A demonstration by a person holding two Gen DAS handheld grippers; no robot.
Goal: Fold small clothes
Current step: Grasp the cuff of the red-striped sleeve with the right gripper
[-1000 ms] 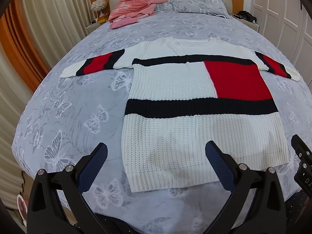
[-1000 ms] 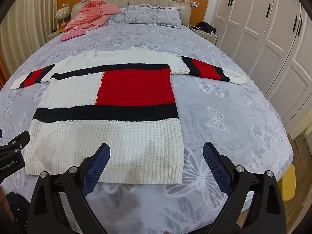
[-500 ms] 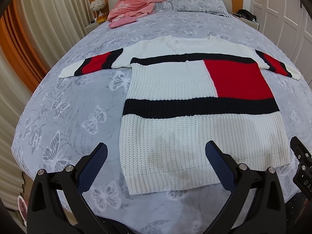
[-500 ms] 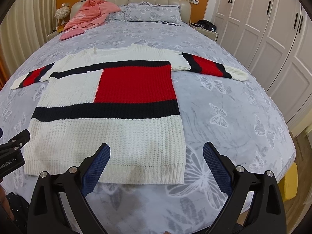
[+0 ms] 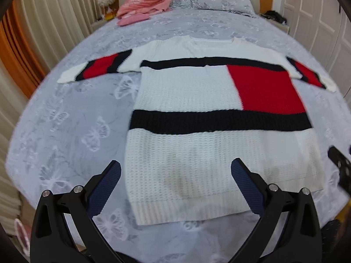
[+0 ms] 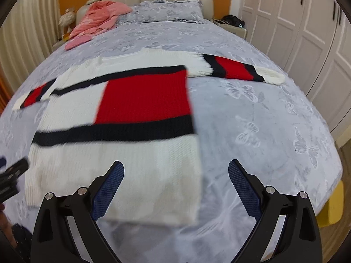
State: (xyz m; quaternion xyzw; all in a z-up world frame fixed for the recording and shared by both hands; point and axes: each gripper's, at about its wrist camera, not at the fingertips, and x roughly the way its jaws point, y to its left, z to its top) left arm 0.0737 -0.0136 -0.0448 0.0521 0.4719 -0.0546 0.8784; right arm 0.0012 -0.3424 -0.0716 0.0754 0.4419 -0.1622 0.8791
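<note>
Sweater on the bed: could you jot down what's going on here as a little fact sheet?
garment: knit sweater, white with black bands and a red block
state: spread flat, both sleeves stretched out sideways, not yet folded
surface: bed cover, grey with butterfly print
left gripper: open, above the hem, holding nothing
right gripper: open, above the hem's right corner, holding nothing
also there: pink clothes heaped near the headboard

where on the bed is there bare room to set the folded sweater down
Bare quilt lies right of the sweater, below its right sleeve, out to the bed edge. A second patch sits left of the body under the left sleeve. The strip between collar and pillows is free too. The head corner is crowded by pink clothes.
</note>
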